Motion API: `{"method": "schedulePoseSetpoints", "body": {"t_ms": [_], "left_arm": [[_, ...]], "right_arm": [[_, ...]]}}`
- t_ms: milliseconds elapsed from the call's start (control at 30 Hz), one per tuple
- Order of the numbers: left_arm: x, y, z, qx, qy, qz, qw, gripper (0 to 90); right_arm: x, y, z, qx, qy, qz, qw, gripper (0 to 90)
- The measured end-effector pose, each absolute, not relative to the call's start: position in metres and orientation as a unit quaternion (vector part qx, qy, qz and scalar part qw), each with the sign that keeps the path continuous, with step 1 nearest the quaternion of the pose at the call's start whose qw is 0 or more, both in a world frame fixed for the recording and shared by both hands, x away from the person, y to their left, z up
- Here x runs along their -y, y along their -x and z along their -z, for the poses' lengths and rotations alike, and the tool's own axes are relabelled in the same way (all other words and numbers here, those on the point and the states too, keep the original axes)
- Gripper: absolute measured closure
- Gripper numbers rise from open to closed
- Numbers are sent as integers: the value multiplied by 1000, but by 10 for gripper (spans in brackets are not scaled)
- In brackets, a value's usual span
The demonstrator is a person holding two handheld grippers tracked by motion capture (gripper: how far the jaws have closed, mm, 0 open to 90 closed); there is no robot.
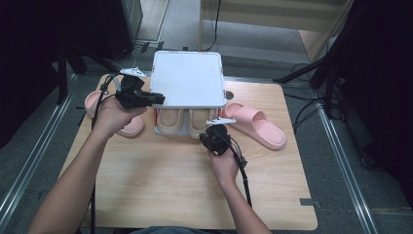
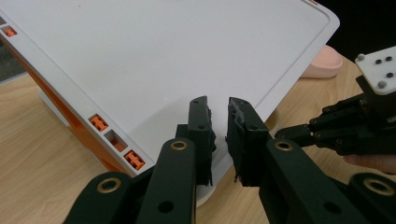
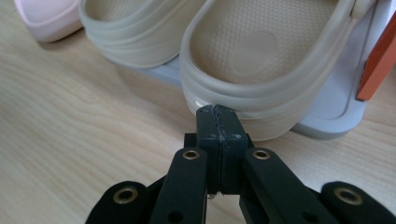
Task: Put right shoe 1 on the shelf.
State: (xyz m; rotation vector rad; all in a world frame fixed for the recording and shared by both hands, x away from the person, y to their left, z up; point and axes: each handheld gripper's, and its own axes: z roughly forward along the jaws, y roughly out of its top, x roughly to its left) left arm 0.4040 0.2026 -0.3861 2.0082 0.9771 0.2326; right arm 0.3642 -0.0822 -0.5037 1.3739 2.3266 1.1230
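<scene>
At desk centre, right tool (image 3: 218, 112) with jaws pressed flat together, nothing between them, tips touching the heel rim of a beige clog (image 3: 261, 70). Second beige clog (image 3: 135, 32) just beside it; both sit on the lower tier of a white rack (image 3: 336, 112), heels toward the person. Seen from above, right tool (image 1: 214, 139) sits at the rack's front edge by the right-hand clog (image 1: 197, 122).

Left tool (image 2: 219, 135) jaws narrowly parted, a slim gap showing, nothing gripped; pads hover over the rack's white top panel (image 2: 163, 56) near its corner. From above, left tool (image 1: 151, 99) is at the rack's left edge.

Pink slide (image 1: 255, 124) lies on the desk (image 1: 160, 185) right of the rack; another pink slide (image 1: 129, 127) lies left, partly under the left hand (image 1: 114, 117).
</scene>
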Motion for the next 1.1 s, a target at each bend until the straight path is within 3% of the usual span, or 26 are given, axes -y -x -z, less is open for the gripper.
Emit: {"method": "schedulePoseSetpoints", "body": {"t_ms": [467,633,800,1100], "left_arm": [[-204,-405,385,-400,-803,-83,433,790],[-206,-405,382,-413,-799,-79,430,661],[-212,-400,374,-426,-796,-73,424,635],[-229,-386,366,-434,-784,-78,436,541]], "right_arm": [[90,-374,504,-789,-471,-387,74,838],[98,-354,495,-794,-450,-402,70,753],[114,-329,478,-800,-420,-424,67,632],[137,-303,463,-809,-380,-445,59,502]]}}
